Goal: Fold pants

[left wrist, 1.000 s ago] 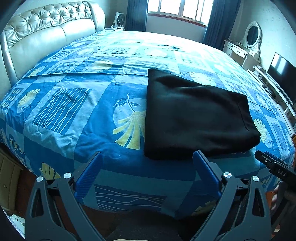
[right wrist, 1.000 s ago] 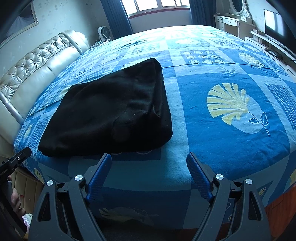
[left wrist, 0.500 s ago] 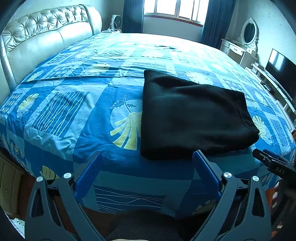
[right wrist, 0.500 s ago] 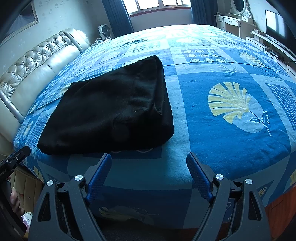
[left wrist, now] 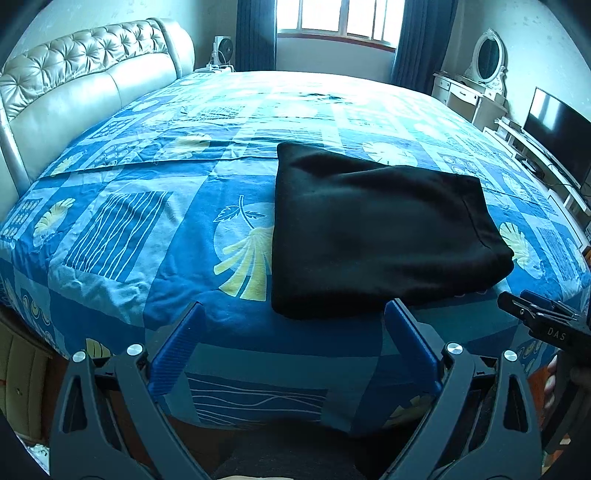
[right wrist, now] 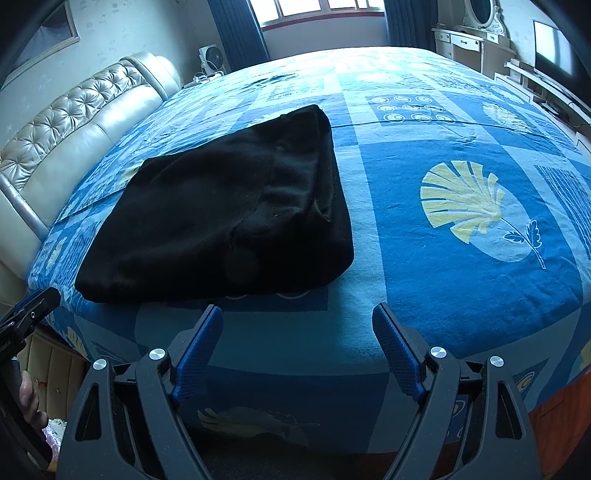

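Black pants (left wrist: 376,232) lie folded into a thick rectangle on the blue patterned bedspread (left wrist: 147,221), near the bed's front edge. They also show in the right wrist view (right wrist: 236,214). My left gripper (left wrist: 293,319) is open and empty, held back from the bed's front edge, just short of the pants' near left corner. My right gripper (right wrist: 295,321) is open and empty, back from the edge near the pants' right corner. The right gripper's tip shows in the left wrist view (left wrist: 535,317).
A padded beige headboard (left wrist: 74,85) runs along the left. A dressing table with oval mirror (left wrist: 480,77) and a TV (left wrist: 554,122) stand at the right. A window with blue curtains (left wrist: 332,22) is at the back. A fan (left wrist: 223,50) stands by the headboard.
Both grippers have drawn back and tilted up slightly; the pants sit a little further off in both views. The pants have not moved. Both grippers stay open.
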Available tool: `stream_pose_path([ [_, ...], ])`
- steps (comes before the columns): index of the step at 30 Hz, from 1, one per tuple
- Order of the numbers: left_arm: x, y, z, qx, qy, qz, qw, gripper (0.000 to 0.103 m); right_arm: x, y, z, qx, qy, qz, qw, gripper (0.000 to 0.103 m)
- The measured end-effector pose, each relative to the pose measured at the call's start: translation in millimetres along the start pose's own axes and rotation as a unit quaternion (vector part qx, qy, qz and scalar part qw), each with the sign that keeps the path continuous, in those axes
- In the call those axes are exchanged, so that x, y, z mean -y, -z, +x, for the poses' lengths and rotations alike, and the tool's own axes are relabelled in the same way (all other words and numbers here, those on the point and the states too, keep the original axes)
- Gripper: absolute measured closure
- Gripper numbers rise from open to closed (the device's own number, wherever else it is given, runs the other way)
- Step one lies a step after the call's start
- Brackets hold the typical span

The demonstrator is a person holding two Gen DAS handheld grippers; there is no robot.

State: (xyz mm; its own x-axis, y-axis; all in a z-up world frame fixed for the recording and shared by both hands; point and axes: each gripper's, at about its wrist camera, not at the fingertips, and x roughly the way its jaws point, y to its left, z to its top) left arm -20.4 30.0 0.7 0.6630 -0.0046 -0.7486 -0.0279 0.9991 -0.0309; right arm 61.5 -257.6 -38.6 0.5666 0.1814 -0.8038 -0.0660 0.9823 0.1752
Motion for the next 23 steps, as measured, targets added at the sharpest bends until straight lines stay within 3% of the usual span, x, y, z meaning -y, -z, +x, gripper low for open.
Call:
stream_pose_path([
  [9, 6.4, 0.9, -4.0, 0.008, -0.006, 0.014, 0.9999, 0.002, -1.0, 0.5, 1.6, -0.005, -0.002, -0.001, 1.000, 0.021],
  [13, 9.7, -1.4, -12.6, 0.037, -0.012, 0.009, 0.9992, 0.002, -0.8, 0.5, 1.6, -0.005, -0.002, -0.001, 1.000, 0.021],
  [17, 3.9, -27.0, -25.0, 0.057, 0.020, -0.003, 0.9981, 0.002, -1.6, -0.8, -1.1, -0.010, -0.025, 0.013, 1.000, 0.021],
  [20, -19.2, -57.9, -18.6, 0.086, 0.011, -0.018, 0.9961, 0.002, -1.9, -26.3, -12.3, 0.008, -0.060, 0.017, 0.998, 0.021],
  [23, -60.4, -96.7, 26.1, 0.075, -0.037, -0.038, 0.9958, 0.002, 7.5, -72.6, -12.1, 0.041, -0.060, 0.018, 0.997, 0.018],
])
